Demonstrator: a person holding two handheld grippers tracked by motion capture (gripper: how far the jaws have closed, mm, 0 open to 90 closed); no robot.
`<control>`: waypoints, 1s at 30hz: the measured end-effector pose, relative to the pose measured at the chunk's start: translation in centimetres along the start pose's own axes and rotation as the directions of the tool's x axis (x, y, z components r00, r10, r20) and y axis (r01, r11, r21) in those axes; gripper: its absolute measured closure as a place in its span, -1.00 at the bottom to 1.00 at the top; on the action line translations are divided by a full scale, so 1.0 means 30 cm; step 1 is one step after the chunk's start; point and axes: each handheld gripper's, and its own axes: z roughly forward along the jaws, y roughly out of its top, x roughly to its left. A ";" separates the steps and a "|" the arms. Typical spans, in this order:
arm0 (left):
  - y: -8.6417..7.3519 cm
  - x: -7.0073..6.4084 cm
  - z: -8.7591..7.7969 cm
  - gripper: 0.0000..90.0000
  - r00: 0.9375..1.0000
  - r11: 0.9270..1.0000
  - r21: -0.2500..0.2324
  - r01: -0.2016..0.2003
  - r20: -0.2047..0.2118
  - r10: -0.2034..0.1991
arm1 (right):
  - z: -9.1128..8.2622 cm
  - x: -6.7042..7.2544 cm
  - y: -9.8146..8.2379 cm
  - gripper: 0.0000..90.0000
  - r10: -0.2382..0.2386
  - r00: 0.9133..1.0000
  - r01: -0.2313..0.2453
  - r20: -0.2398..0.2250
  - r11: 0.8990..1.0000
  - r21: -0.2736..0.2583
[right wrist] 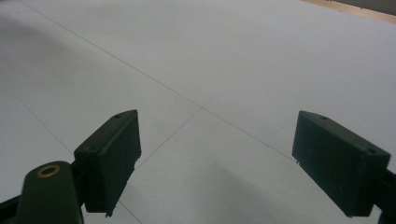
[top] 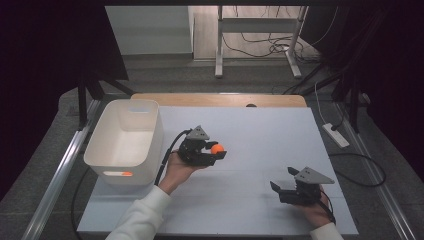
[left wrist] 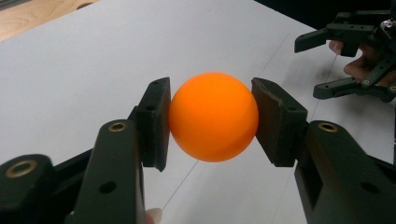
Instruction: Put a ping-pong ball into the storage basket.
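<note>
Readable text: none in any of the three views.
Labels, brands: none legible on the white bin, the orange ball or the black claws.
Numbers, signs: none on the white surface, marked with thin plain lines alone.
Orange patch on bin front: too small to read.

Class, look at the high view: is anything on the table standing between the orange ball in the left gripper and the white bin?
Nothing visible does. The left gripper holds the orange ball right of the white bin; bare table lies between.
</note>
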 end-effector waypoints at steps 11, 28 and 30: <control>0.009 -0.003 -0.014 0.11 1.000 1.000 -0.012 -0.002 -0.013 0.002 | 0.000 0.000 0.000 -0.65 -0.001 1.000 0.001 0.001 1.000 0.000; 0.023 0.003 -0.040 0.11 1.000 1.000 -0.019 -0.009 -0.030 0.008 | 0.000 0.000 0.000 -0.65 -0.005 1.000 0.005 0.007 1.000 0.002; 0.027 0.004 -0.047 0.11 0.999 1.000 -0.026 -0.006 -0.033 0.005 | -0.001 0.001 0.000 -0.65 -0.004 1.000 0.004 0.007 1.000 0.003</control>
